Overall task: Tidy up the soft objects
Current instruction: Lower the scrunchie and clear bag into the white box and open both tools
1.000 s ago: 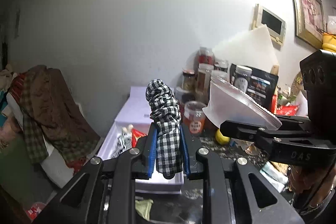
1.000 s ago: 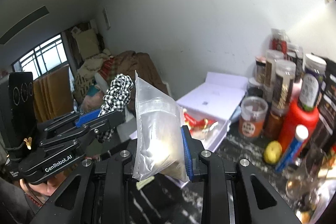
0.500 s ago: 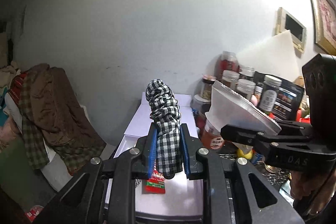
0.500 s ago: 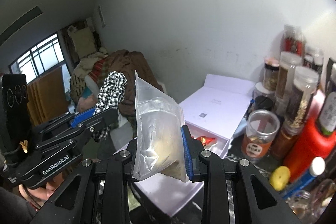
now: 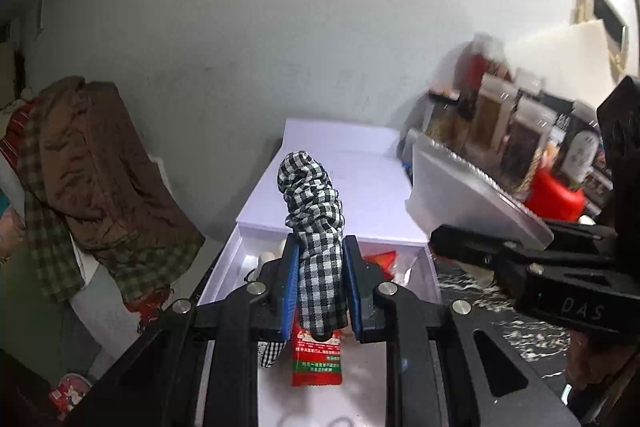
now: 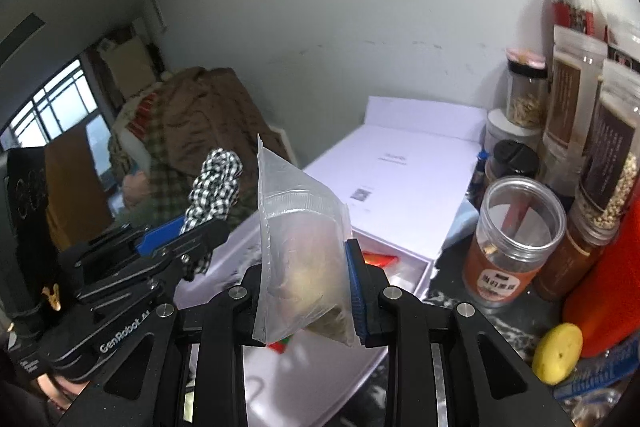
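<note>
- Two soft things are in my grip: a checked cloth scrunchie (image 5: 314,227) pinched upright between the blue pads of my left tongs (image 5: 320,293), and a clear plastic pouch (image 6: 302,247) squeezed between the pads of my right tongs (image 6: 308,301).
- Both things hang in the air above the open white box (image 5: 224,271), side by side, touching nothing but the pads.
- Inside the box I see a red and green snack packet (image 5: 317,363) right under the scrunchie, and a red wrapper (image 6: 380,261) near the far wall of the tray; the lid (image 6: 404,171) lies folded back toward the wall.
- Beside the box stand jars, the nearest a clear jar with an orange label (image 6: 516,239), and a small yellow ball (image 6: 558,353).
- A heap of brown clothes (image 5: 92,179) sits off to the left.
- I judge this the carrying step, just short of dropping off.
- Next I need to lower each thing over a bare patch of the tray, then spread the pads to let go.
</note>
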`<state>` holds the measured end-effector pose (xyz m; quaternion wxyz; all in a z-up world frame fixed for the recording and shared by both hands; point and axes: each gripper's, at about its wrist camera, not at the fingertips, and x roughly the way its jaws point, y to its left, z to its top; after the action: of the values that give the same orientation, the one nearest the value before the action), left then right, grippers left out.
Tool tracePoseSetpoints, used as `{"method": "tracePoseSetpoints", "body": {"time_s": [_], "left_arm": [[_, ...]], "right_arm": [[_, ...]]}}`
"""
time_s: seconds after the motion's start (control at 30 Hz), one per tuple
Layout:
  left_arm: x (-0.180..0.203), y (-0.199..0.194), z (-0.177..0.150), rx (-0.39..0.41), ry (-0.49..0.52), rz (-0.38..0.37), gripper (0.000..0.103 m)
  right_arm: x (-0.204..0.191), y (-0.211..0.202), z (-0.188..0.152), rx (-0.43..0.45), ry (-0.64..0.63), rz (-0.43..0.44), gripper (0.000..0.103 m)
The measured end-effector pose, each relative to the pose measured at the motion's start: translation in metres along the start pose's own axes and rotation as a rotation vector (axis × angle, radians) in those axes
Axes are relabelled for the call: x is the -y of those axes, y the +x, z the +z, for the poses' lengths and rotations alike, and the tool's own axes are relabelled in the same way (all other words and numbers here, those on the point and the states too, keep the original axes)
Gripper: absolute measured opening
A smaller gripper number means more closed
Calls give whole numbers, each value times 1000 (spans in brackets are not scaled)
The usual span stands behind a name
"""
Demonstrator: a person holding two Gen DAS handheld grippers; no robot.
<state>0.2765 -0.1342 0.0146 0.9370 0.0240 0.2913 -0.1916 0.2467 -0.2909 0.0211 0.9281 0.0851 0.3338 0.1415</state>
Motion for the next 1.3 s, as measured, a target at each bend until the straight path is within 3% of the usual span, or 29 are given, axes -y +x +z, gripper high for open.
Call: {"method": "tracePoseSetpoints", "body": {"time_s": [0.1,0.37,0.8,1.0,1.1,1.3], "left_arm": [[-1,15,-3,-32,15,10,21],[-3,50,-6,-106,10,-1,21],[0,100,-26,-258,25,-5,21],[-1,104,-25,-276,14,1,21],[0,107,-25,-292,17,11,21],[-1,113,-27,-326,13,40,21]], "right_arm": [[6,15,0,-18,-16,-49,29],[15,45,-4,-66,6,-58,29],[15,70,-17,-65,-29,-130,29],[15,75,-20,-60,-36,-130,30],[16,79,-21,-78,-35,-128,32],[22,83,-22,-98,-22,-129,47]]}}
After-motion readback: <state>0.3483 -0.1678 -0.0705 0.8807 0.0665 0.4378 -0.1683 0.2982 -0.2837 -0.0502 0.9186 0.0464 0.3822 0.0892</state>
